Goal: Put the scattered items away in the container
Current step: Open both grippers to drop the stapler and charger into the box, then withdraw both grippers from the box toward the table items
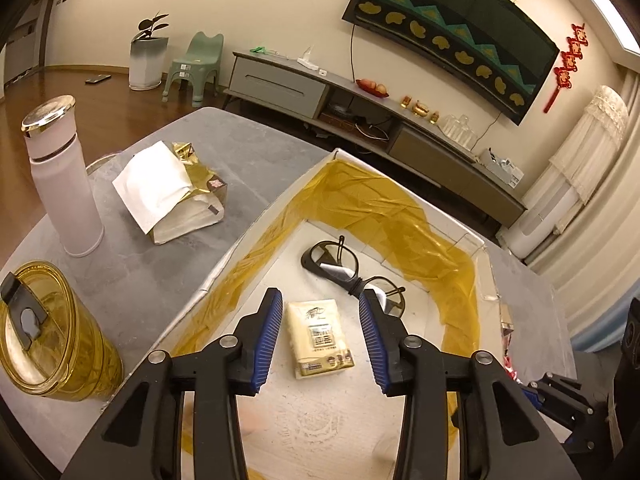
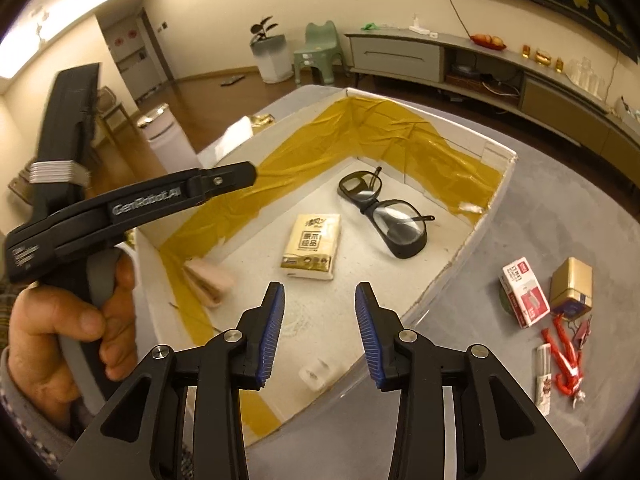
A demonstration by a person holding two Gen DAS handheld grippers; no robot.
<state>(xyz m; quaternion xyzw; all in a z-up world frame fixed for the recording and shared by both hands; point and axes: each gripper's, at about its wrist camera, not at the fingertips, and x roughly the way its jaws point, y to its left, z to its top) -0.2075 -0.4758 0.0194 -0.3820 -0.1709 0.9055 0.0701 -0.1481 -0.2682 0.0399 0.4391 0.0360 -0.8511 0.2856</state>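
Note:
A white cardboard box (image 1: 251, 227) lined with yellow tape sits on the grey table. On its floor lie a cream tissue pack (image 1: 322, 338) and black-framed glasses (image 1: 352, 272). My left gripper (image 1: 320, 297) hangs open just above the tissue pack, holding nothing. My right gripper (image 2: 320, 286) is open and empty over the near part of the box (image 2: 360, 120). From there I see the tissue pack (image 2: 312, 248), the glasses (image 2: 384, 216) and a pink folded item (image 2: 208, 280) by the left wall. A red-and-white staples box (image 2: 524, 294), a gold box (image 2: 572, 286) and red wrapped sticks (image 2: 564, 356) lie outside, on the right.
Left of the box stand a pink bottle (image 1: 62, 176) and a yellow tumbler (image 1: 52, 336), with an opened gold tissue bag (image 1: 172, 192) behind them. A hand (image 2: 76, 328) holds the left gripper's handle. A small clear piece (image 2: 316, 374) rests on the box floor near the front wall.

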